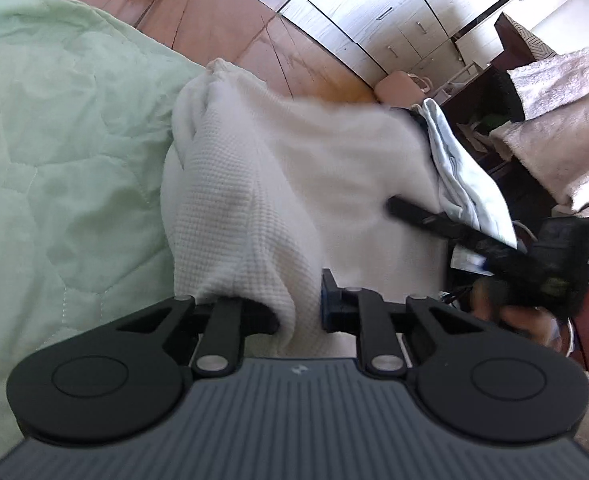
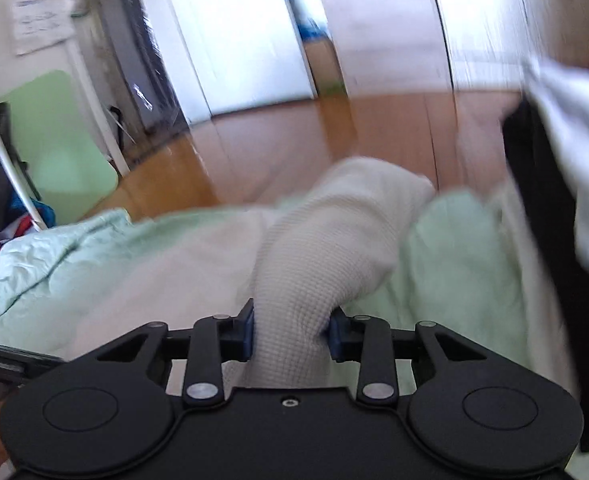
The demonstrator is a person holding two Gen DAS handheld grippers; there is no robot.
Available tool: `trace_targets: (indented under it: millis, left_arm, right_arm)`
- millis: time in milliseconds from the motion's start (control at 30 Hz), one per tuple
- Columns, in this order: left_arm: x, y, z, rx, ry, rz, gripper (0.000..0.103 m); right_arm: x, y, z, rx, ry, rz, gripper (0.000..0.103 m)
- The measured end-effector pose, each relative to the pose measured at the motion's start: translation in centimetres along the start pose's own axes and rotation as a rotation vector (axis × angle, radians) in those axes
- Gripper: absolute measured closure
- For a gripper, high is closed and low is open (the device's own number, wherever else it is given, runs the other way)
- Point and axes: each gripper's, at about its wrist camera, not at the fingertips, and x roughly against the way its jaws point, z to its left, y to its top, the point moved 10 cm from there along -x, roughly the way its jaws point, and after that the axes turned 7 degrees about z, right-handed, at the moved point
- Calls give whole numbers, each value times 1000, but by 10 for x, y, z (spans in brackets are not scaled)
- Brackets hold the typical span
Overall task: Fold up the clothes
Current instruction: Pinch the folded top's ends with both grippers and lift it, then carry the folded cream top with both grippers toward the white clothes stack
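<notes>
White waffle garment drapes over the left gripper's left finger, hiding it (right pad shows); the right wrist view's background is motion-blurred.

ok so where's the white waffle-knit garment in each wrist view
Left wrist: the white waffle-knit garment fills the centre, bunched, running down into the left gripper.
Right wrist: a fold sits low centre, clamped in the right gripper.
Shared landmark: the pale green quilted bedspread beneath it.
</notes>
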Motion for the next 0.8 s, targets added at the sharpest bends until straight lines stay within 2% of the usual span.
trace_targets:
  millis: [33,133,233,267,300,333,367,400,433,467,500,533,600,700,800]
  left_arm:
    - [-6,2,4,4,19,7,84]
    - [-25,-9,21,80,76,76,76]
    - [-33,-10,32,163,51,99,62]
    - [-35,-8,31,182,20,103,51]
    - [-37,-6,30,201,-10,107,33]
    - [-39,-4,29,217,-36,109,28]
    - [-41,-2,27,216,-42,105,30]
    - [-43,0,25,207,-40,102,41]
    - [-45,0,22,158,-5,105,57]
    - [-48,0,20,106,34,108,82]
    - [-50,0,18,39,79,115,83]
    - [-47,1,15,6,96,105,84]
    - [-40,2,6,-37,122,82,85]
    - [-29,0,-6,-112,153,57,86]
    - [-20,3,-18,-156,159,33,86]
  right_arm:
    - [6,5,4,23,-12,-18,64]
    - [-17,0,-17,-53,-10,52,60]
    - [-41,-5,-39,-131,-7,125,53]
    - [-49,-7,-46,-157,-7,150,50]
    - [-57,-9,-53,-184,-6,174,40]
    - [-65,-11,-60,-210,-5,198,32]
    - [-72,-12,-66,-236,-4,223,31]
    - [-80,-14,-73,-262,-4,247,31]
    - [-89,-11,-77,-292,8,254,31]
    - [-92,-6,-77,-304,2,244,34]
    - [-96,0,-77,-315,-4,234,50]
    - [-93,5,-67,-268,-13,217,63]
    - [-76,16,-39,-91,-70,137,69]
    - [-40,27,0,30,-103,21,71]
    - [-10,44,29,71,-105,-56,72]
